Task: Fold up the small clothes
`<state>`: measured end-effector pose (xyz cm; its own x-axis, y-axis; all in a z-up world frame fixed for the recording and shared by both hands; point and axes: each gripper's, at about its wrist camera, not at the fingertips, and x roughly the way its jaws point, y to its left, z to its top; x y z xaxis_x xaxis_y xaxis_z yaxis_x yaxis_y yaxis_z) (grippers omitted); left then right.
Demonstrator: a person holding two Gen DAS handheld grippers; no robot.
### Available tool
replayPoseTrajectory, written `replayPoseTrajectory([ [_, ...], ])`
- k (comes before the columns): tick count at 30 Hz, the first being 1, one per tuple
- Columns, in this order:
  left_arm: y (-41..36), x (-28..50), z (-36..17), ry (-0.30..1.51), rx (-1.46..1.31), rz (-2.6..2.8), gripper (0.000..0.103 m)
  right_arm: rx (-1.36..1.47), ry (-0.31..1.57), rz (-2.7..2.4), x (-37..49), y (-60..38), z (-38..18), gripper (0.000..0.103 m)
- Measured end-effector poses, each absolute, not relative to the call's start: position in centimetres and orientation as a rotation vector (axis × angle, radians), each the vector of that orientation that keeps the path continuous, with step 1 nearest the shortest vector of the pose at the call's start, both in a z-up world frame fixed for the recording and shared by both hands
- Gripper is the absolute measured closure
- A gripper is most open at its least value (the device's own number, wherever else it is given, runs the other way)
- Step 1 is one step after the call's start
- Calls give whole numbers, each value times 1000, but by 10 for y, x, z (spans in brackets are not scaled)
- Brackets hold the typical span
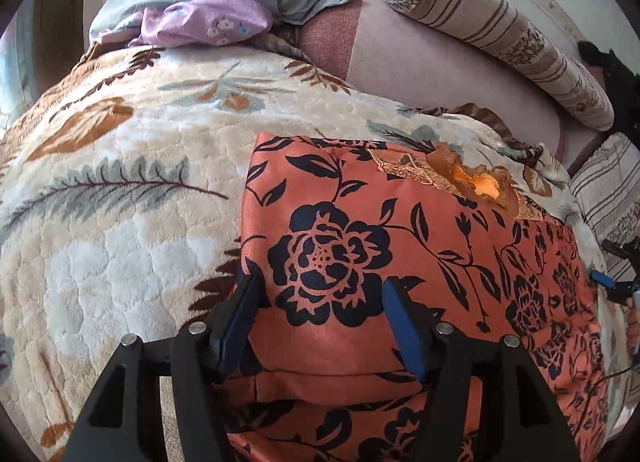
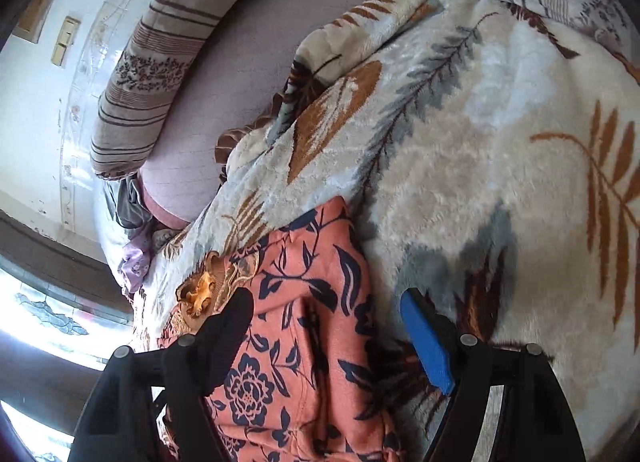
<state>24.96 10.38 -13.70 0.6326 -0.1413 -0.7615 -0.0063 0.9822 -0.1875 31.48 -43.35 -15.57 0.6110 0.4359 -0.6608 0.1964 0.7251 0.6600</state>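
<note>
One orange satin garment with a dark navy flower print lies on a bed, with two hand-held grippers over it.

Left wrist view: the left hand-held gripper stands wide, its blue pads apart above the orange satin garment, which lies folded on the cream fleece leaf-print blanket; one striped bolster pillow lies behind. Right wrist view: the right hand-held gripper is wide too, holding nothing, over the garment's edge.

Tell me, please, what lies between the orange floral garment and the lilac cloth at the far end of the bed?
Only the cream leaf-patterned blanket lies between the orange floral garment and the lilac cloth; the left wrist view shows it.
</note>
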Motion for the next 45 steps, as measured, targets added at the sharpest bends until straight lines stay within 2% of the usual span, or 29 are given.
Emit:
replayPoseTrajectory([
  [8,107,253,-137,885,-199,-77,37,717,1039,205,302,-413,-167,24],
  [10,105,252,-137,883,-186,-76,36,644,1111,197,306,-398,-174,29],
  [11,103,252,-137,882,-178,-73,36,564,1119,169,305,-390,-172,48],
  [12,102,252,-137,880,-170,-72,35,499,1140,135,304,-385,-171,82],
  [14,102,251,-137,880,-168,-71,35,447,1161,93,302,-385,-172,86],
  [16,103,252,-137,880,-174,-73,35,365,1149,56,299,-386,-167,85],
  [17,103,252,-137,881,-173,-73,35,385,1137,66,298,-389,-166,80],
  [20,100,251,-138,882,-155,-69,33,483,1068,62,299,-403,-155,79],
  [22,98,252,-138,883,-141,-69,31,535,1003,89,311,-406,-145,47],
  [23,97,252,-138,884,-134,-69,30,567,993,109,321,-408,-145,13],
  [24,96,252,-138,885,-128,-68,30,586,983,103,333,-411,-147,10],
  [26,95,252,-137,888,-123,-65,30,591,973,71,357,-413,-150,12],
  [27,95,253,-137,889,-120,-64,30,577,994,75,369,-411,-154,18],
  [28,95,253,-138,890,-117,-63,30,518,1040,39,380,-408,-160,27],
  [29,94,253,-138,891,-113,-63,29,440,1063,-38,388,-404,-161,53],
  [30,93,253,-139,889,-108,-64,28,393,1053,-111,389,-404,-158,59],
  [31,92,253,-139,887,-104,-64,28,390,1028,-159,386,-407,-152,57],
  [33,93,252,-139,884,-108,-67,27,379,965,-251,369,-411,-138,44],
  [38,102,245,-133,846,-162,-77,27,522,890,-46,272,-401,-120,39],
  [43,107,211,-100,775,-151,-37,27,563,874,65,151,-376,-123,35],
  [45,110,188,-83,766,-175,-42,27,554,824,62,111,-372,-119,28],
])
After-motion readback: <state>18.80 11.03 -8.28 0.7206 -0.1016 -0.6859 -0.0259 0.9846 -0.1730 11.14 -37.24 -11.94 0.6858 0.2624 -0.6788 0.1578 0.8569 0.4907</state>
